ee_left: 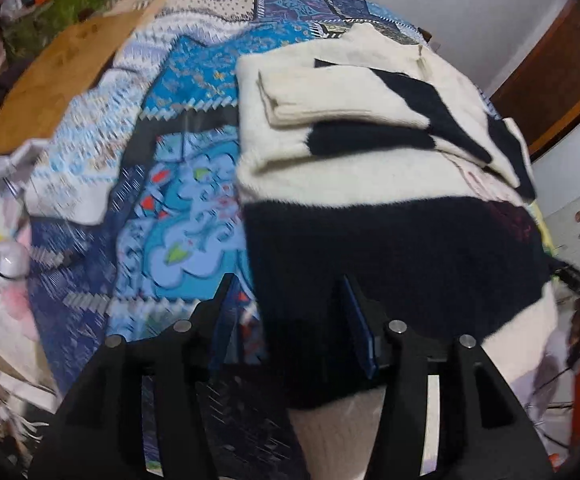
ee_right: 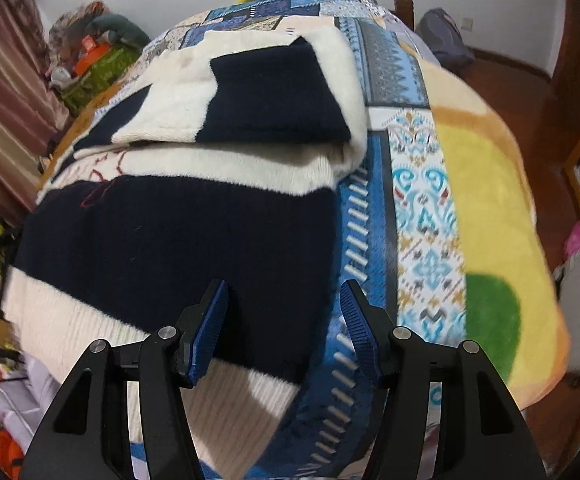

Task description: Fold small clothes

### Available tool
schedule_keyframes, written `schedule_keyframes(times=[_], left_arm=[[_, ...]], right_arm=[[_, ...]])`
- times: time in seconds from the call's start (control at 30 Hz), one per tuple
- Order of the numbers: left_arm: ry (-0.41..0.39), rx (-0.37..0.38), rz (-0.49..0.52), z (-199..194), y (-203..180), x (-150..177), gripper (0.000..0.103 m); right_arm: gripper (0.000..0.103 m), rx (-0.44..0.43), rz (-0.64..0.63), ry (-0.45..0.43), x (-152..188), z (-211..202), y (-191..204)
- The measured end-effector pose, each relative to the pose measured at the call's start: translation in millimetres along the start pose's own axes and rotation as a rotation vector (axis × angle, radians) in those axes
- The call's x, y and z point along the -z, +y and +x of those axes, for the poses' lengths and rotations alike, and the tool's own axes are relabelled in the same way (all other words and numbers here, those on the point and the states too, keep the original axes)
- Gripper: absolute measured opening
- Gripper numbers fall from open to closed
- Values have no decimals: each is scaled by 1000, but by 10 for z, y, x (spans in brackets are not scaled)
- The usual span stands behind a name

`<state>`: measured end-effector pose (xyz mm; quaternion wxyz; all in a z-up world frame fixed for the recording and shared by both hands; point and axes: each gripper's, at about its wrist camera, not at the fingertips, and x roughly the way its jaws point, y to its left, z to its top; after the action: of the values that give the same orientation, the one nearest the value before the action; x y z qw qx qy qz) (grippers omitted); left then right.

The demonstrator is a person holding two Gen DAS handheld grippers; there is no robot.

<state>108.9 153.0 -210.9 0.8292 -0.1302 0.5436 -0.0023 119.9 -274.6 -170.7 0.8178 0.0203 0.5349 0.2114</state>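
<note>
Sweater (ee_left: 389, 184), one, cream with navy bands, lies on a bed covered by one blue patterned bedspread (ee_left: 178, 208). Its two sleeves are folded across the chest: the left-wrist view shows one cream sleeve (ee_left: 329, 100) lying crosswise on the upper body, and the right-wrist view shows one navy-and-cream sleeve (ee_right: 274, 92) folded over the top part. The broad navy band (ee_right: 170, 252) and the cream ribbed hem (ee_right: 102, 344) form the near end of the garment.

Two hand-held grippers appear, one per view. Left gripper (ee_left: 290, 320): two black fingers with blue pads (ee_left: 359, 328), standing apart over the sweater's left edge; the navy band lies in the gap, but blur hides whether any pad touches it, so a grip cannot be told. Right gripper (ee_right: 284, 328): two fingers with ribbed blue pads (ee_right: 210, 332), apart over the sweater's right edge, one pad above the navy band and one above the bedspread; neither pad presses cloth.

One yellow-and-green fleece blanket (ee_right: 485, 216) lies beside the bedspread's right border. One wooden board (ee_left: 62, 76) shows at the bed's far left.
</note>
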Motion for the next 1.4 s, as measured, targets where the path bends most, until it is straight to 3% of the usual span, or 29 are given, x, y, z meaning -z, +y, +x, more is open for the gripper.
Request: schedule_keyframes(times=[0.03,0.1,0.17,0.23,0.33,0.43,0.6,0.73,0.83,0.97,1.07,1.17,1.4], left_arm=[[-2,6,9,-7,-21,24,51],[-2,15,42,-28,-86,57,51],[-4,24,59,-48,-137,75,41],[-1,43,82,-70,-204,73,13],[-33,9,125,-147,-316,29,10],[-76,37,128,-285,-366,-100,10],[-154,114,65,-511,-331,-563,10],[-196,113,18,-511,-255,-959,10],[-188,116,-29,-380,-151,-1209,10],[-141,64,-77,3,35,-1475,10],[-74,30,-69,336,132,-1531,11],[-30,49,-56,519,183,-1492,14],[-67,28,45,240,97,-1413,21]], right_arm=[[37,-33,4,-13,17,3,8],[31,-44,-3,-26,29,1,56],[20,-43,-23,-37,18,-5,108],[8,-30,-29,-44,11,-10,132],[7,-51,-26,-55,-41,-40,133],[7,-60,-42,-88,-115,-137,174],[7,-80,-61,-166,-406,-326,241],[7,-89,-75,-223,-751,-377,306],[7,-80,-78,-238,-959,-309,349],[7,-70,-41,-220,-1290,-74,255],[8,-49,-24,-175,-1469,165,148],[10,-39,-23,-129,-1497,305,70],[23,-70,11,-109,-1425,171,-74]])
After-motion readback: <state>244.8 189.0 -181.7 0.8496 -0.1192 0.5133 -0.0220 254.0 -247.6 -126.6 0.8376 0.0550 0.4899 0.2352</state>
